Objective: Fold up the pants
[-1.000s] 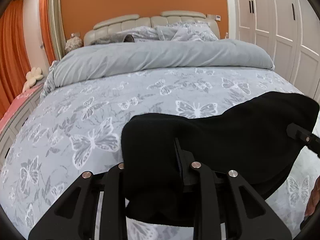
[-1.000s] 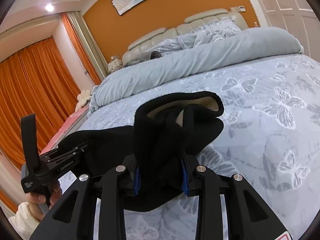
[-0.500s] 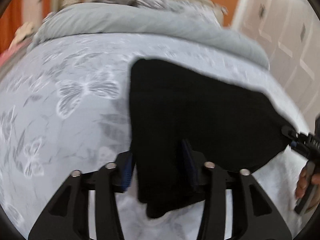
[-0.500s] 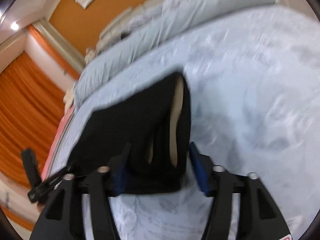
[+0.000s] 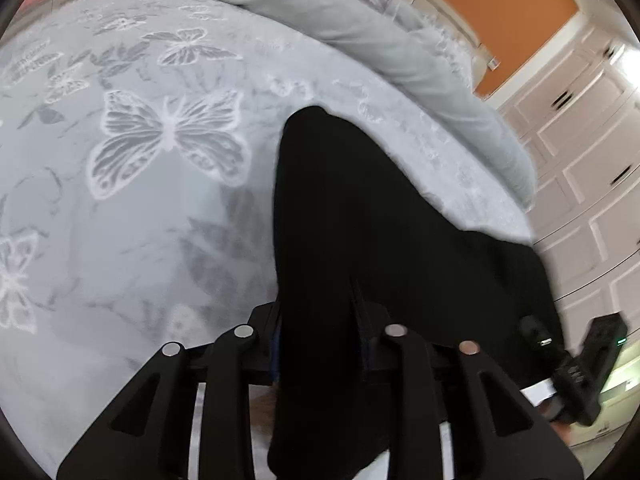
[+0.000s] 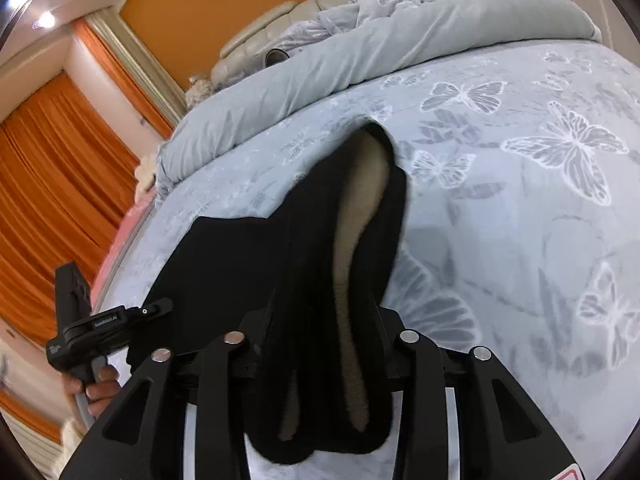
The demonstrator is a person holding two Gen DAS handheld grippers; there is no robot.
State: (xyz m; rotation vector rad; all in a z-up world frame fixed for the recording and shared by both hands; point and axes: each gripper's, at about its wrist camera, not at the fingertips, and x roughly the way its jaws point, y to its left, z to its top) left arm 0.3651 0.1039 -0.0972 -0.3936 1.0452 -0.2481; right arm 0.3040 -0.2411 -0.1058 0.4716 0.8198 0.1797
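Observation:
The black pants (image 5: 360, 220) with a beige fleece lining (image 6: 360, 208) hang stretched above the butterfly-print bed. My left gripper (image 5: 318, 344) is shut on one end of the pants' edge. My right gripper (image 6: 324, 340) is shut on the other end, where the lining shows. The cloth hides both pairs of fingertips. The right gripper shows at the right edge of the left wrist view (image 5: 576, 364). The left gripper shows at the left edge of the right wrist view (image 6: 100, 324).
The bed (image 5: 120, 220) has a grey-blue butterfly cover, with a rolled grey duvet (image 6: 360, 52) and pillows near the headboard. White wardrobe doors (image 5: 588, 148) stand on one side, orange curtains (image 6: 52, 184) on the other.
Both grippers have lifted and tilted down toward the bed with the pants still held. The pants hang longer and narrower between them than a second ago.

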